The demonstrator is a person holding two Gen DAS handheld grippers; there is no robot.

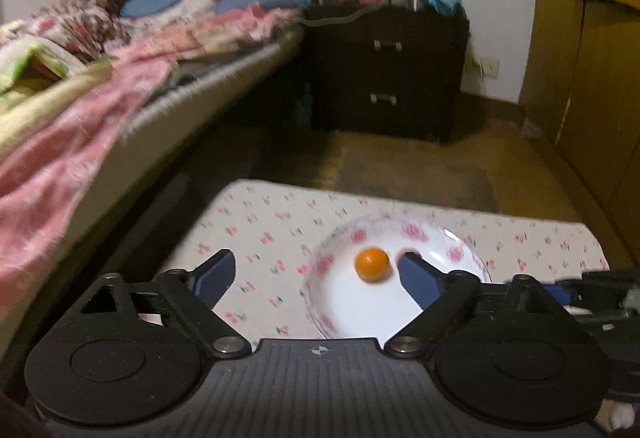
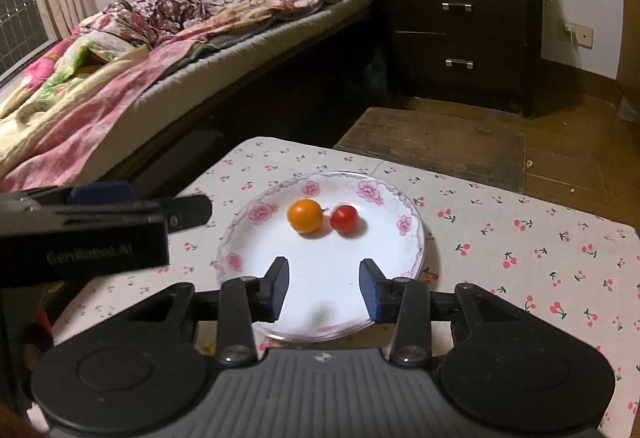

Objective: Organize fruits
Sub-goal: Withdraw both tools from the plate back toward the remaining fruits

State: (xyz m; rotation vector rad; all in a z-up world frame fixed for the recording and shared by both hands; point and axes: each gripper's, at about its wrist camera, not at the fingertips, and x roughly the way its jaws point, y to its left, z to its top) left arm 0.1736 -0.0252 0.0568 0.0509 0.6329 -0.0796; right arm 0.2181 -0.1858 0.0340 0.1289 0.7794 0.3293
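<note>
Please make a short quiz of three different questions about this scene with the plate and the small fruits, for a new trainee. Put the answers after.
1. True or false: the orange fruit and the red fruit both lie on the flowered plate.
2. Multiple choice: the right gripper holds A) the red fruit, B) the orange fruit, C) nothing.
3. Fill in: the left gripper has its jaws wide ____.

Key
1. True; the red fruit lies to the right of the orange one in the right wrist view.
2. C; its jaws stand apart over the plate's near part.
3. open; nothing is gripped.
</note>
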